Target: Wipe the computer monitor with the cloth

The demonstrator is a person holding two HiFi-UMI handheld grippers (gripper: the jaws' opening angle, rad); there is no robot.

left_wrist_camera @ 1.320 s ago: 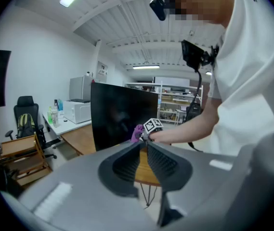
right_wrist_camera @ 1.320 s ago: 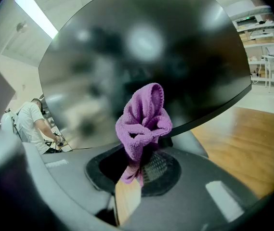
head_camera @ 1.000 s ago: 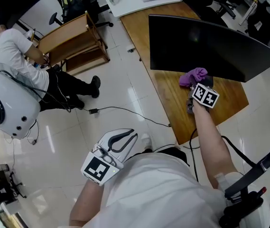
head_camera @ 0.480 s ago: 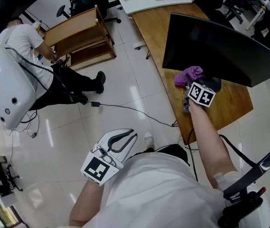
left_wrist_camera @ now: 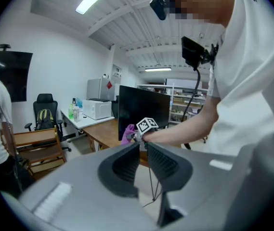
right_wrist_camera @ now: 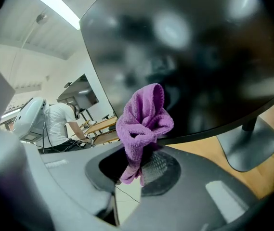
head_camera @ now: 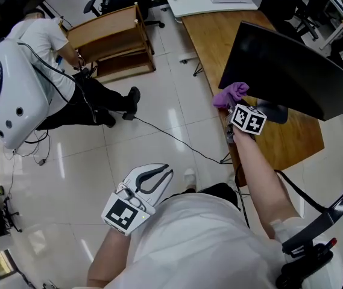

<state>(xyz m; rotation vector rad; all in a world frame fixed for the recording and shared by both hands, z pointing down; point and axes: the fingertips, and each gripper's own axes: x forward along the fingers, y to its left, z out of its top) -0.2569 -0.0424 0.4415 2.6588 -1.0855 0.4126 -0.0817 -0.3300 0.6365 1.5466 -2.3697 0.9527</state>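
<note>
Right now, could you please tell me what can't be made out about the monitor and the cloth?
1. Whether the cloth touches the monitor: right gripper view, the cloth overlaps its lower edge, depth unclear.
2. Smudges on the monitor: right gripper view, only blurred reflections show.
3. The monitor's right end: head view, cut off by the picture's edge.

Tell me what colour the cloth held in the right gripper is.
The cloth is purple, clearest in the right gripper view.
</note>
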